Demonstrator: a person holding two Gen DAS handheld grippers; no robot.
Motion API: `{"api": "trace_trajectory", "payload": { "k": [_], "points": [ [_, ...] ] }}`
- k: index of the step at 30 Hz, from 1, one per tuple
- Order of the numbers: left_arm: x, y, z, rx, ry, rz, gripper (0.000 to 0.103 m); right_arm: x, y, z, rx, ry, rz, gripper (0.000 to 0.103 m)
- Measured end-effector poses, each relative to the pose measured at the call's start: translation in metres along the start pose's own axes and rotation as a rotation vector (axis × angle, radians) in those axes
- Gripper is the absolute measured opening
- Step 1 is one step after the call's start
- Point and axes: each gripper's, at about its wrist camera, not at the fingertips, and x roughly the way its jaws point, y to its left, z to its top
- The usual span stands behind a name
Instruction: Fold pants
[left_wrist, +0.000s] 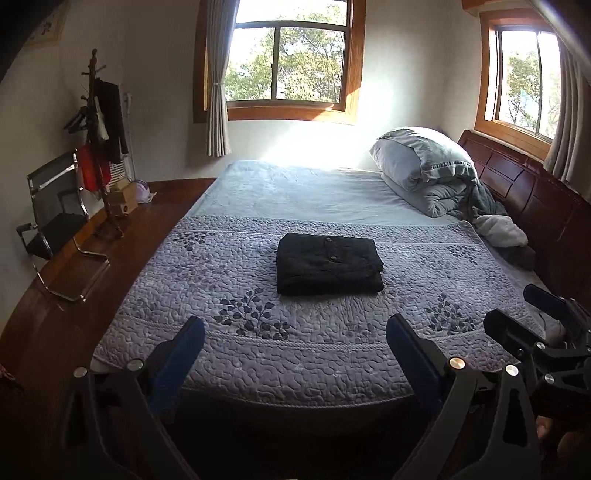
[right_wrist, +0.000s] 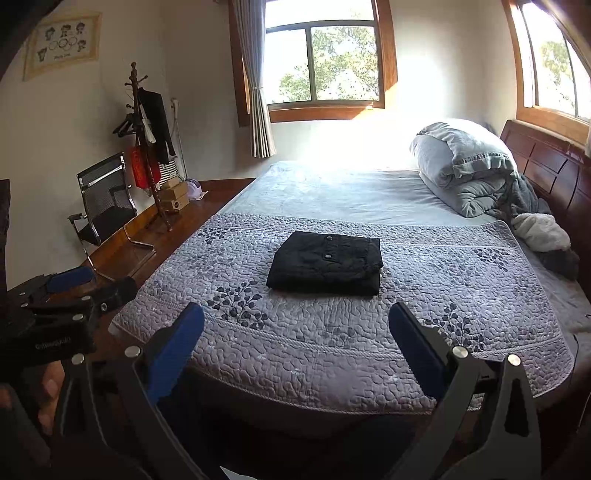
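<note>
Pants (left_wrist: 328, 266) are seen folded into a flat black rectangle at the centre of both frames, lying on the quilt (left_wrist: 258, 354), well apart from both tongs. Left tongs (left_wrist: 295, 343) are held wide open and empty at the bottom of the left wrist frame; right tongs (right_wrist: 295, 332) are likewise spread wide and empty at the foot of the bed (right_wrist: 332, 192). Pillows (right_wrist: 458, 155) are piled at the upper right by the headboard (right_wrist: 554, 166). A chair (right_wrist: 107, 199) and coat rack (right_wrist: 142, 140) are placed at the left.
</note>
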Motion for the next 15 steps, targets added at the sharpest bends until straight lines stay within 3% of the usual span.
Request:
{"api": "trace_trajectory", "payload": {
  "k": [15],
  "points": [
    [0.009, 0.01, 0.012, -0.03, -0.039, -0.03, 0.099, 0.024, 0.007, 0.009, -0.009, 0.016, 0.019, 0.1]
  ]
}}
